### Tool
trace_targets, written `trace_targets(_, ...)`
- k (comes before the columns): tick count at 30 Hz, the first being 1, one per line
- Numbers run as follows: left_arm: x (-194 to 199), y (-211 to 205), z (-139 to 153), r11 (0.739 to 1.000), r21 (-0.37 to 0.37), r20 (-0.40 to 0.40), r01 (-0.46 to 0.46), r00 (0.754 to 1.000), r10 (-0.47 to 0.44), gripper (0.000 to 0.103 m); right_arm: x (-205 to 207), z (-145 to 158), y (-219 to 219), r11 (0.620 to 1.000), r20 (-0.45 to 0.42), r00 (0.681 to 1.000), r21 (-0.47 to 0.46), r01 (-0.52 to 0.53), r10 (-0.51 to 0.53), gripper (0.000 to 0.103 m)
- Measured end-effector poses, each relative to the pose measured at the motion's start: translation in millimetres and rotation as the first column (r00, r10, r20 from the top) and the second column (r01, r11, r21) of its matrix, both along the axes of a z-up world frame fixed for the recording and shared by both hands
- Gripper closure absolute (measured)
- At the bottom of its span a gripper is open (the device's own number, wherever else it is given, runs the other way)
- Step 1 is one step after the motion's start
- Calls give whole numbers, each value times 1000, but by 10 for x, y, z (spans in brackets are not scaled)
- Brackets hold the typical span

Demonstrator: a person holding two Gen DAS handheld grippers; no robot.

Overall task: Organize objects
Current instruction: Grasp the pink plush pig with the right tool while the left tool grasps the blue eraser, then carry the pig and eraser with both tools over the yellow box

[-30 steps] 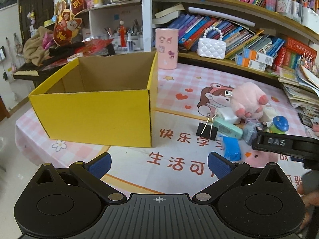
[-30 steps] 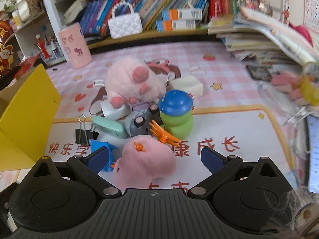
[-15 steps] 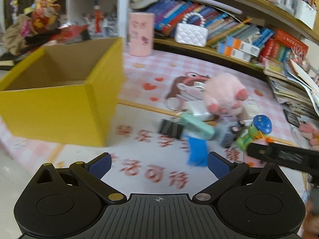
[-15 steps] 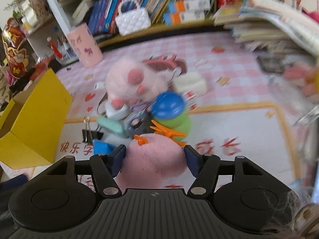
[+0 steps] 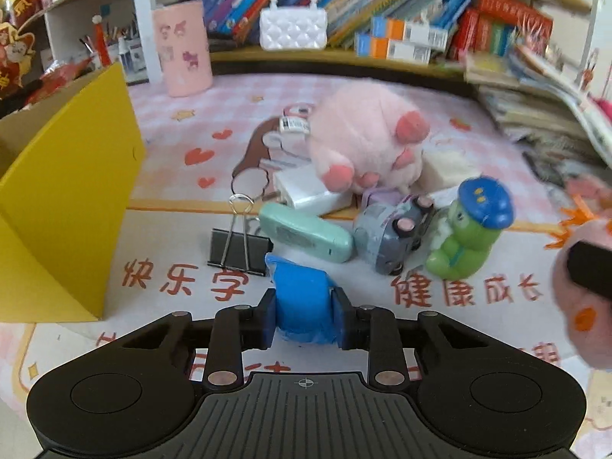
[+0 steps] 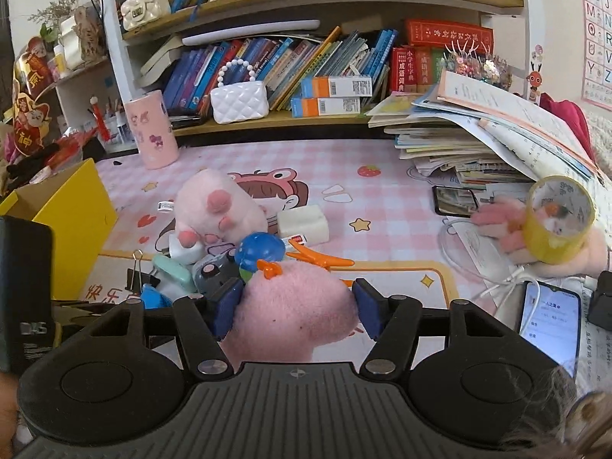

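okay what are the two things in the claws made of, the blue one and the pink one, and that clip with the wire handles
Blue item in the left claw: likely soft plastic or rubber, matte, slightly creased.
Pink toy in the right claw: plush fabric, fuzzy pile, with orange trim that may be felt.
Binder clip: probably painted black metal body, shiny bare wire handles.

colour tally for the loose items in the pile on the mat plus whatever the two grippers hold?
Pink: 2, big plush, plush in right gripper
Blue: 1, item in left gripper
Green: 2, figure, mint case
Grey: 1, toy car
Black: 1, binder clip
White: 2, box, block
Total: 9
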State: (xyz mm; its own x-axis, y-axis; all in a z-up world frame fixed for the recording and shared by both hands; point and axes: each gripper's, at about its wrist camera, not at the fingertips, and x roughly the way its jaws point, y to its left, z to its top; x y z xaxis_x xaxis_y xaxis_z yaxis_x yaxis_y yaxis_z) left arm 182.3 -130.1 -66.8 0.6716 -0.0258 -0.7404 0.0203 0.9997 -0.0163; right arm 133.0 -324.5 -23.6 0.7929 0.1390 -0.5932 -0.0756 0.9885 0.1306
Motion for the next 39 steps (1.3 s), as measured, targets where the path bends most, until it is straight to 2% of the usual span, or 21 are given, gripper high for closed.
trace_targets(10,-547,533,294,997,-67,48,-27,998,30,76,-188,6,434,998,-13,999,23,-52,52,43)
trace_targets(16,-936,1056,341,990,-78,34,-118,992,120,76,-278,-3,907,995,-55,994,39,-94,96,43)
trace_targets(25,-1416,1857,365,966,-78,30,-245,968,248,76,-556,-34,1811,971,-107,965,37,-236,238,43)
trace_targets(30,-1589,2141,328,964,-84,16,-252,967,254,76,-755,-53,2180,965,-115,958,26,-260,261,43)
trace_targets(39,-1761,2422,340,976,-89,40,-198,978,202,76,-999,-62,2545,972,-115,965,19,-234,234,43)
